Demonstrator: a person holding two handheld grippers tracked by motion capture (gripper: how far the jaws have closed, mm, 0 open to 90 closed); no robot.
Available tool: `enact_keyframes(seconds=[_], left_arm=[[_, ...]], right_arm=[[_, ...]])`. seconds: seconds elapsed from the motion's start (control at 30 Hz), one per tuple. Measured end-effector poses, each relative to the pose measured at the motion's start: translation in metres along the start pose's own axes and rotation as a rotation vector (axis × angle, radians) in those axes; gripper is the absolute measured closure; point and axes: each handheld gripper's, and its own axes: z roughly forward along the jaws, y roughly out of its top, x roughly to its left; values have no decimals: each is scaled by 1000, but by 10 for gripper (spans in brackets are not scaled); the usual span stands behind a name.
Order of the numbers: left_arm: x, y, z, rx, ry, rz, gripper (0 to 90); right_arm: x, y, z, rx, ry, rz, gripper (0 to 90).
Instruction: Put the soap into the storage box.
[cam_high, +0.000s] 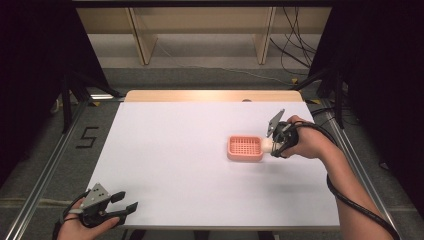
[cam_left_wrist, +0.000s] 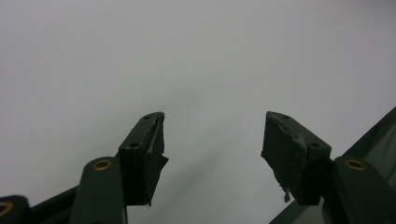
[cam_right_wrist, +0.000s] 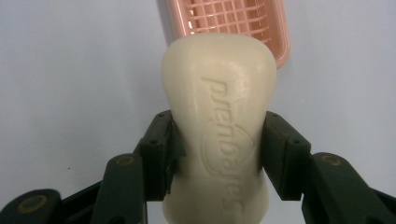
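right gripper view: right hand-held gripper (cam_right_wrist: 219, 154) clamps cream soap bar (cam_right_wrist: 219, 116) (embossed lettering), just short of pink basket (cam_right_wrist: 229, 21).

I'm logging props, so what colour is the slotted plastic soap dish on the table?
The slotted plastic soap dish is salmon pink, clearest in the high view.

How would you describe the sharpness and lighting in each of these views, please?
High view: dark surround, evenly lit white table. Left gripper view: open jaws sharp, soft shadows beneath. Right gripper view: soap bar crisp, embossed lettering legible, pink soap dish slightly soft.
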Motion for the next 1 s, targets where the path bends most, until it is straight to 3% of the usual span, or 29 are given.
enact_keyframes(seconds=[0.1, 0.4, 0.47, 0.5, 0.87, 0.9, 0.97, 1.0], left_arm=[[0, 0, 0, -2, 0, -1, 383], [0, 0, -1, -3, 0, 0, 384], [0, 0, -1, -4, 0, 1, 384], [0, 0, -1, -5, 0, 1, 384], [0, 0, -1, -11, 3, 2, 384], [0, 0, -1, -4, 4, 1, 384], [0, 0, 0, -14, 2, 1, 384], [0, 0, 0, -13, 2, 1, 384]], right_arm=[[-1, 1, 1, -7, -3, -18, 506], [0, 6, 3, 14, -5, 6, 506], [-2, 6, 4, -5, -6, -35, 506], [-1, 6, 4, 1, 0, -13, 506], [-1, 11, 4, -2, -10, -15, 506], [-3, 12, 4, 0, -9, -45, 506], [-1, 13, 5, 2, -9, -26, 506], [-4, 14, 5, 7, -11, -60, 506]])
